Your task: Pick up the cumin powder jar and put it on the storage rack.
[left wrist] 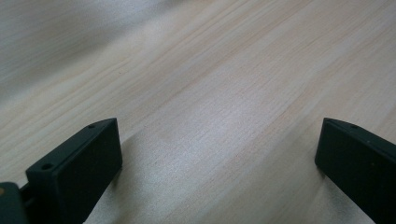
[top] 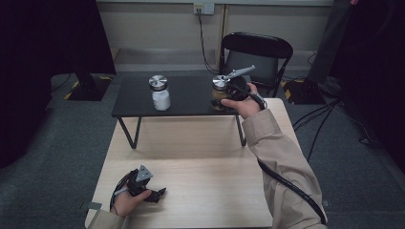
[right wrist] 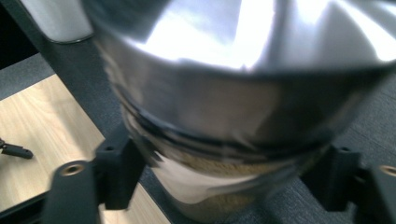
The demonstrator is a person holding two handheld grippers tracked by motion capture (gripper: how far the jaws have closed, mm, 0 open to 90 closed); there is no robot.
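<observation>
A jar with brownish contents [top: 219,94] and a silver lid [top: 219,81] stands at the right of a low black shelf [top: 186,102]. My right gripper [top: 228,91] is shut on it from the near right. In the right gripper view the jar [right wrist: 224,107] sits between the two jaws, which press on its sides just under the lid [right wrist: 243,28]. A second jar with white contents [top: 160,98] stands at the shelf's left, apart from both grippers. My left gripper [top: 157,193] rests low on the wooden table [top: 200,167] at the near left, open with nothing between its jaws [left wrist: 217,163].
The black shelf stands on thin legs across the far half of the wooden table. A black folding chair [top: 255,52] is behind it. Cables run over the grey carpet at right. The white jar [right wrist: 56,18] shows at the top left of the right gripper view.
</observation>
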